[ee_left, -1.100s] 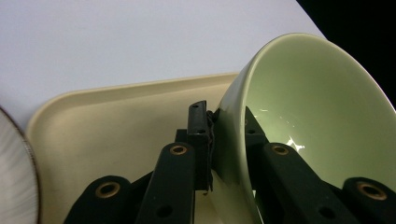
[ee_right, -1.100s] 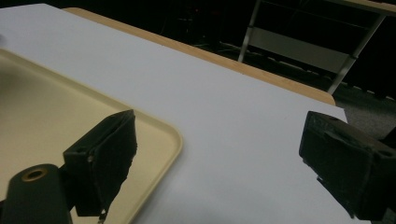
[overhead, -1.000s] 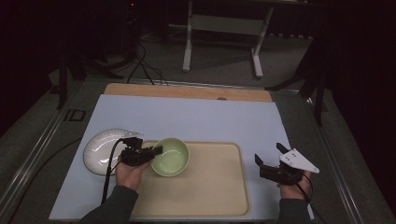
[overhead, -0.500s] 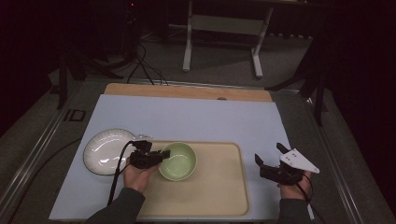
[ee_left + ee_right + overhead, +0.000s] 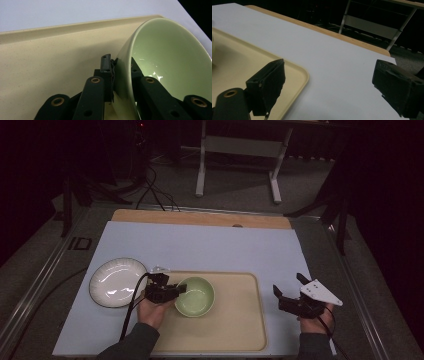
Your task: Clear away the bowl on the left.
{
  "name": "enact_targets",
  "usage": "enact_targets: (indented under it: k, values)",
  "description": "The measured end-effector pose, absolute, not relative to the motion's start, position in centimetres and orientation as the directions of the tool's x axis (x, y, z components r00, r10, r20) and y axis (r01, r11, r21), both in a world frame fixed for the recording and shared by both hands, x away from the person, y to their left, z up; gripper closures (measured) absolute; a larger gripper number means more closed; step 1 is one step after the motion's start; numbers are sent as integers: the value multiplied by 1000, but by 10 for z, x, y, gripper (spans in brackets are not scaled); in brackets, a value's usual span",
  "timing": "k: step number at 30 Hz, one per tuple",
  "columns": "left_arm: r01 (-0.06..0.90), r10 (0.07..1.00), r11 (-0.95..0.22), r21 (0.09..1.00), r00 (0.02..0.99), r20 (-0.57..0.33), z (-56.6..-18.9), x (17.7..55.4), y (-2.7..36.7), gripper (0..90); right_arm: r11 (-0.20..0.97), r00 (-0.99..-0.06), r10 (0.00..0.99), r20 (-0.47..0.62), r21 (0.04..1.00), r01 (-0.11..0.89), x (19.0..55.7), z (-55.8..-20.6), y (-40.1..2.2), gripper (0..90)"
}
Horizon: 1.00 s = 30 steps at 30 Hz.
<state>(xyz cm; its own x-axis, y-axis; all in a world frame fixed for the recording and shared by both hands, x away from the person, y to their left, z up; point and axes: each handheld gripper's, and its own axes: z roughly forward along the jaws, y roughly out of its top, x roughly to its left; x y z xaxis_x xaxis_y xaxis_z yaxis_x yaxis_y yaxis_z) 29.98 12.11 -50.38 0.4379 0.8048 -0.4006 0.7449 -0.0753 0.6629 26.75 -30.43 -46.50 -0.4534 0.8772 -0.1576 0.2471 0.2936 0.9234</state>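
A pale green bowl (image 5: 196, 295) rests on the left half of the beige tray (image 5: 240, 320). My left gripper (image 5: 172, 292) is shut on the bowl's left rim. In the left gripper view one jaw sits outside the bowl (image 5: 170, 65) wall and the other inside it, with my left gripper (image 5: 117, 67) pinching the rim over the tray (image 5: 50, 62). My right gripper (image 5: 288, 287) hovers open off the tray's right edge, holding nothing. In the right gripper view my right gripper (image 5: 332, 75) frames bare mat beside the tray (image 5: 242, 62) corner.
A white plate (image 5: 116, 282) lies on the mat left of the tray. The pale blue mat (image 5: 200, 247) covers the table, with a wooden strip (image 5: 200, 217) along its far edge. A metal stand (image 5: 240, 150) and cables stand on the floor beyond.
My left gripper has carried the bowl rightward, farther onto the tray and away from the white plate. The right gripper has stayed where it was.
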Motion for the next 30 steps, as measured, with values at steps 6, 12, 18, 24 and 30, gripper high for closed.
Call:
enact_targets:
  k: [6,12,18,24,30]
  values:
    - [746,808,-83,661,439,-394,-507,300,117,813,293,-453,878,-157,924,248,267,-465,-304,109]
    - [757,803,-74,649,431,-411,-515,299,111,813,291,-452,878,-156,924,247,267,-465,-304,109]
    - [744,815,-75,664,430,-389,-517,298,107,812,292,-453,878,-156,924,248,267,-465,-304,109]
    - [743,818,-44,668,411,-403,-521,299,106,806,295,-455,876,-158,923,247,268,-465,-304,109]
    - [737,818,-33,675,408,-406,-521,299,105,794,296,-456,876,-159,923,247,268,-465,-304,109]
